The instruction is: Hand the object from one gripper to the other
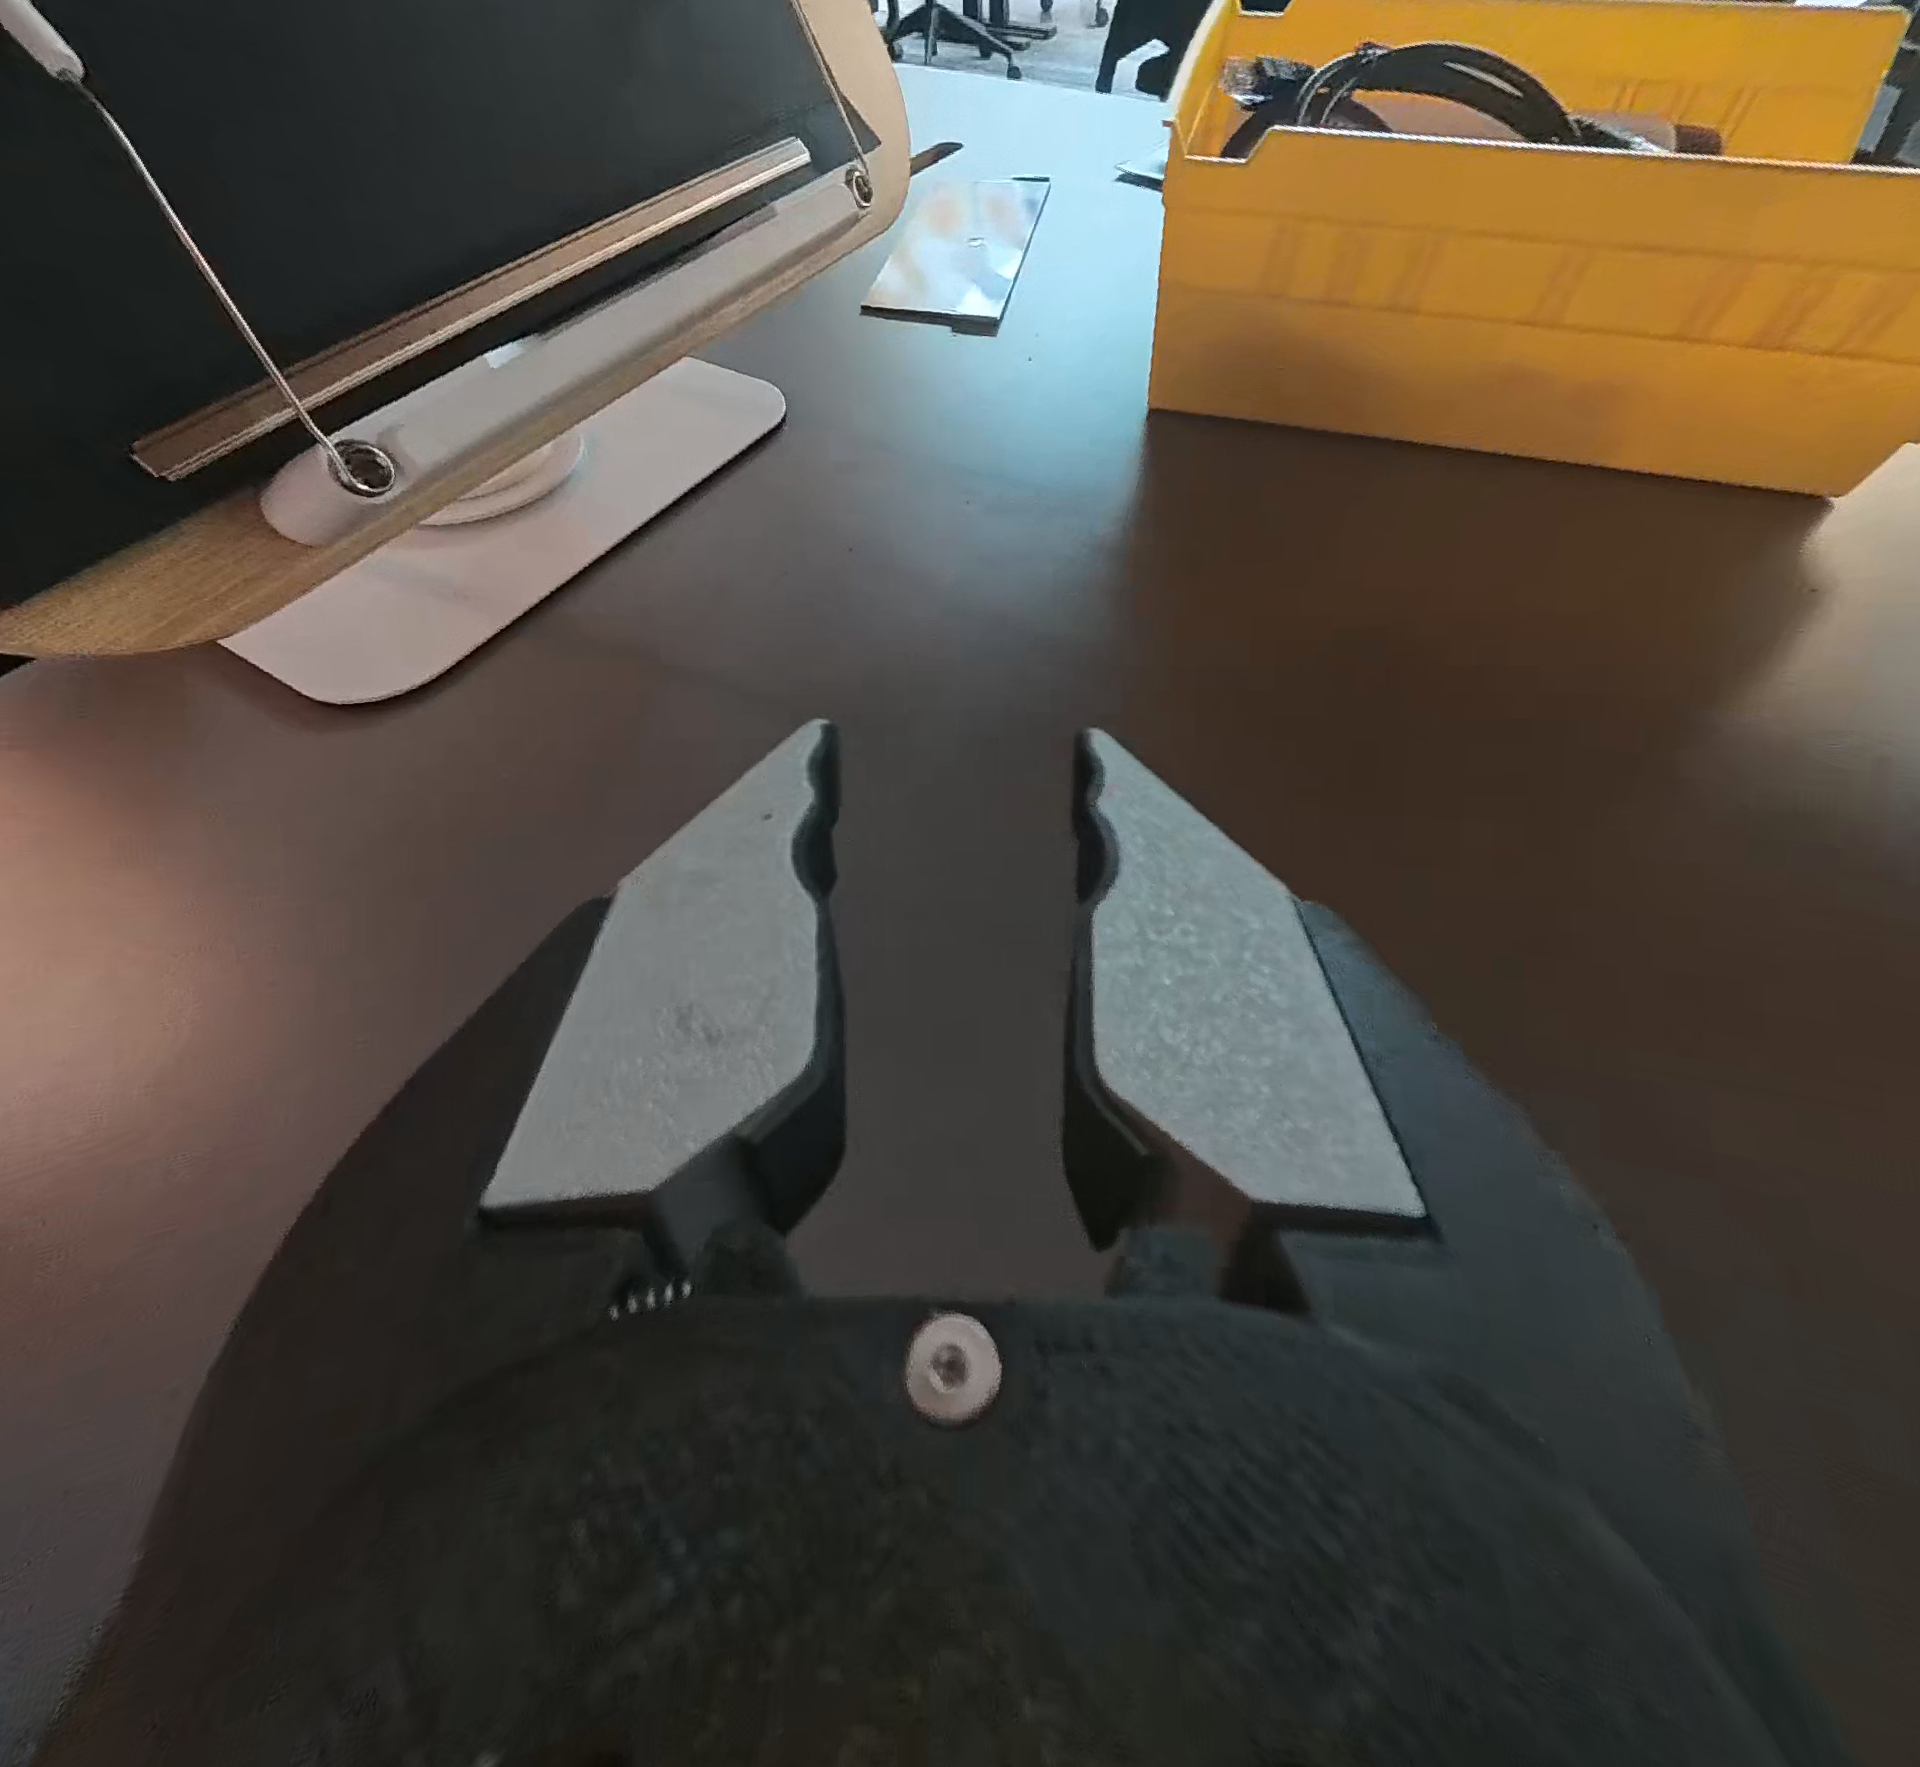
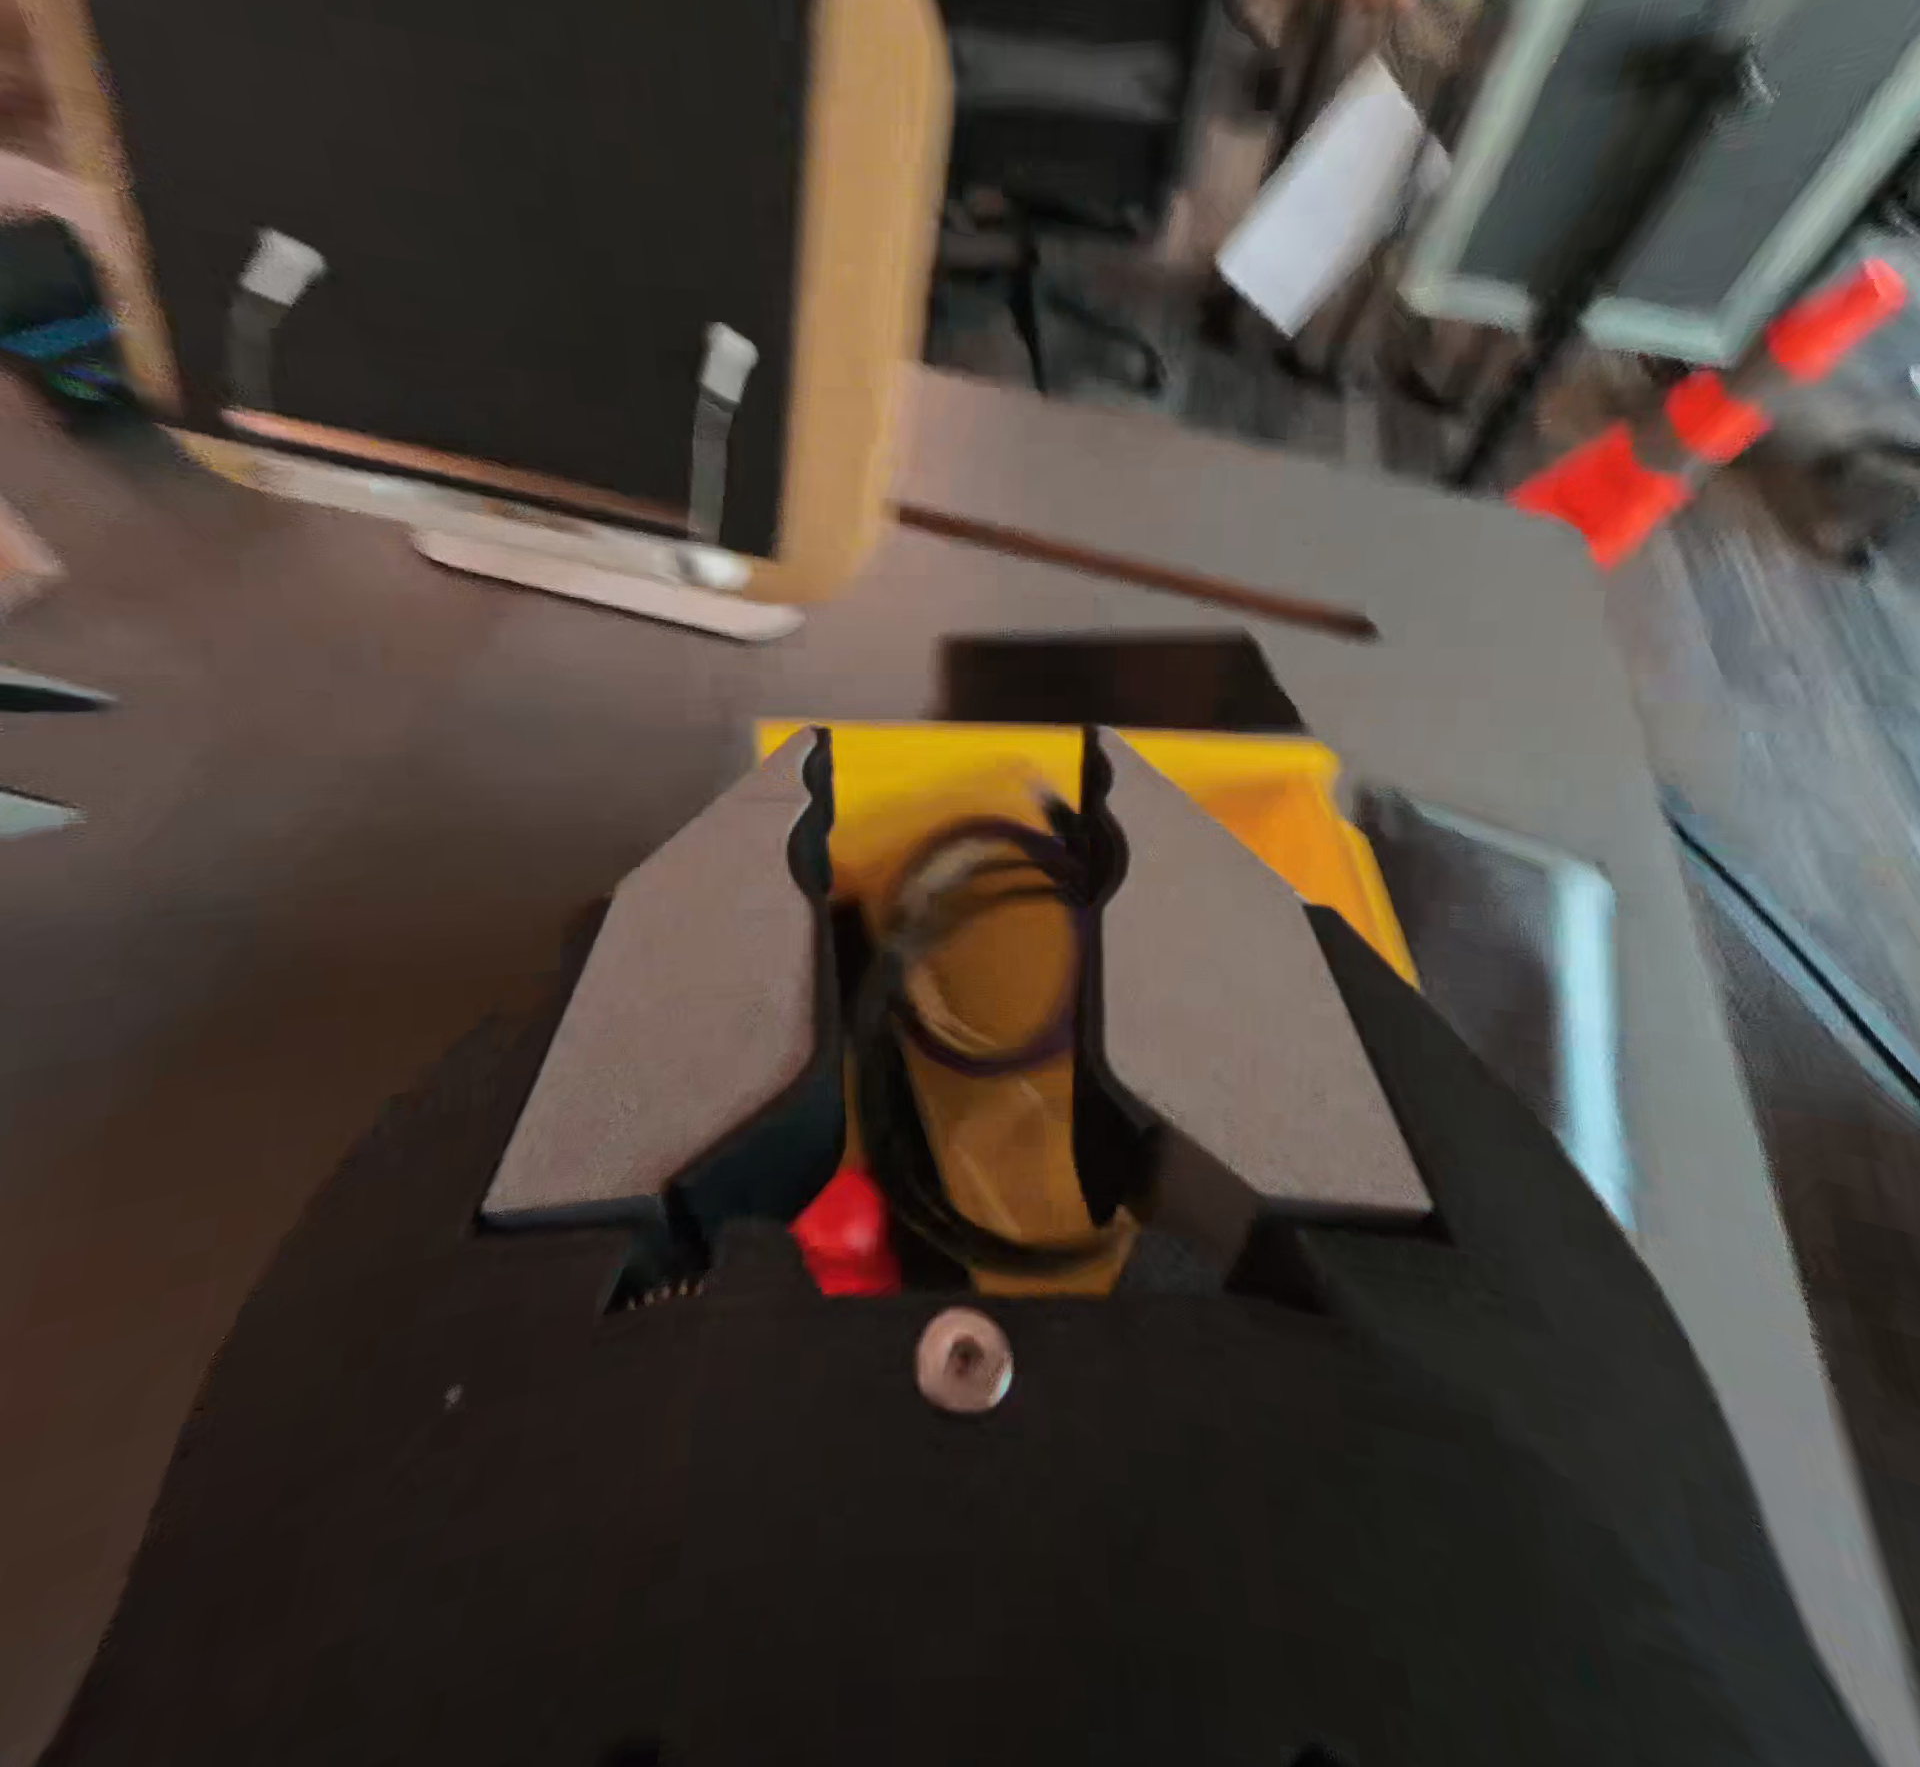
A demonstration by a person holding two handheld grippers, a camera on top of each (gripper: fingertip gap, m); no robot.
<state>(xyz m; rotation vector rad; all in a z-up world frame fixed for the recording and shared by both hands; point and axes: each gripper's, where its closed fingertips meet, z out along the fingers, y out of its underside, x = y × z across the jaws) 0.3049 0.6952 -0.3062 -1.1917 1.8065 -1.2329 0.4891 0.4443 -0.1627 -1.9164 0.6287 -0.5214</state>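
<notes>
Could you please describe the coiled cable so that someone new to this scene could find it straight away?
Start at the dark table and find the yellow bin at its far right, opposite the book stand. Inside the bin lies the coiled cable, a dark loop rising just above the rim. It is the only looped item there, unlike the flat reflective sheet on the table beside the bin.

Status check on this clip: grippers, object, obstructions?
Left gripper open, empty, over bare table. Right gripper open, above yellow bin, coiled cable below its jaws. Nothing held yet. Nothing blocking.
</notes>
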